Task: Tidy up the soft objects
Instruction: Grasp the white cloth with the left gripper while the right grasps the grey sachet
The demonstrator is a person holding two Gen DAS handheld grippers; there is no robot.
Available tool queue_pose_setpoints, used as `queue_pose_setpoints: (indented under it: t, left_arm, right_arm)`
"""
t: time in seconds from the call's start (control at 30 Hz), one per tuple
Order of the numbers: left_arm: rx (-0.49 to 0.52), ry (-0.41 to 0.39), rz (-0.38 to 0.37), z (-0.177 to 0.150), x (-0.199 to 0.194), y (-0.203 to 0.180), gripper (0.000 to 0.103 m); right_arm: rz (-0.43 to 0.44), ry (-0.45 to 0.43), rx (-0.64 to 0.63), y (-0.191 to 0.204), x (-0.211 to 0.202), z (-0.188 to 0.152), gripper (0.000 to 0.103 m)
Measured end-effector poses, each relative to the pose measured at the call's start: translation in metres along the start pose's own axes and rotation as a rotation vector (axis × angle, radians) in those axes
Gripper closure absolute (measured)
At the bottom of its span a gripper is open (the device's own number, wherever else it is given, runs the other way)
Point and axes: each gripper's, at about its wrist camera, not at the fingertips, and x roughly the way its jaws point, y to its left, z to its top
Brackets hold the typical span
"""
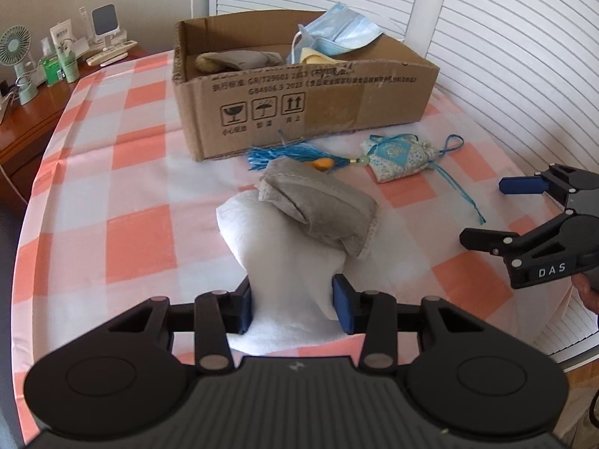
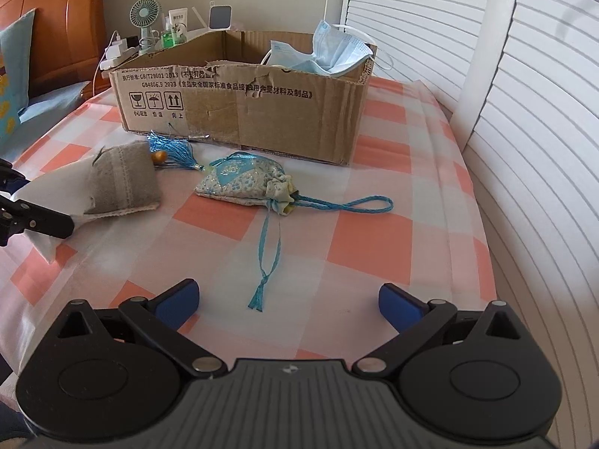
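White louvred doors back a counter (image 1: 123, 194) spread with a pink-and-white check cloth. At 12 o'clock on it stands an open cardboard box (image 1: 299, 112); its front carries "GB4806.9 2023", a longer line of Chinese print, and three handling symbols (fragile glass, umbrella, up arrows) with small captions too fine to read. Inside lie a grey pouch (image 1: 239, 60) at the left and blue face masks (image 1: 337, 33) draped over the right rim.

Just before the box, a blue tassel (image 1: 284, 154) leads to a floral sachet (image 1: 398, 159) at 1 o'clock, its blue cord trailing toward the right gripper (image 2: 288, 301). That gripper, marked "DAS" on its side, hovers at 3 o'clock with fingers wide and nothing between them.

At centre a white cloth (image 1: 284, 262) lies with a second grey pad (image 1: 322, 205) resting on its far end. The left gripper (image 1: 292, 305) has its blue fingers (image 1: 342, 307) pressed narrow on the near end of the cloth, bunching it.

At 10 o'clock, a wooden side table (image 1: 33, 119) holds a small fan (image 1: 17, 48) and bottles.
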Motion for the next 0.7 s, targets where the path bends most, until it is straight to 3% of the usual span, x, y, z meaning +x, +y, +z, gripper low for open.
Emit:
queue_pose_setpoints:
  t: [0.23,0.33,0.5,0.7]
  left_arm:
    - [0.004,-0.005,0.034,-0.008,-0.004,0.006,0.045]
    - [0.015,-0.013,0.056,-0.007,-0.003,0.006,0.033]
    - [0.005,-0.018,0.053,-0.01,-0.001,0.008,0.029]
    - [-0.005,-0.02,0.056,-0.011,0.0,0.012,0.024]
  right_arm:
    - [0.053,-0.033,-0.067,0.015,-0.011,0.011,0.001]
    - [0.09,-0.081,-0.107,0.027,-0.02,0.021,0.003]
    - [0.224,-0.119,-0.185,0.053,-0.018,0.044,0.017]
    - [0.338,-0.077,-0.247,0.086,0.01,0.066,0.034]
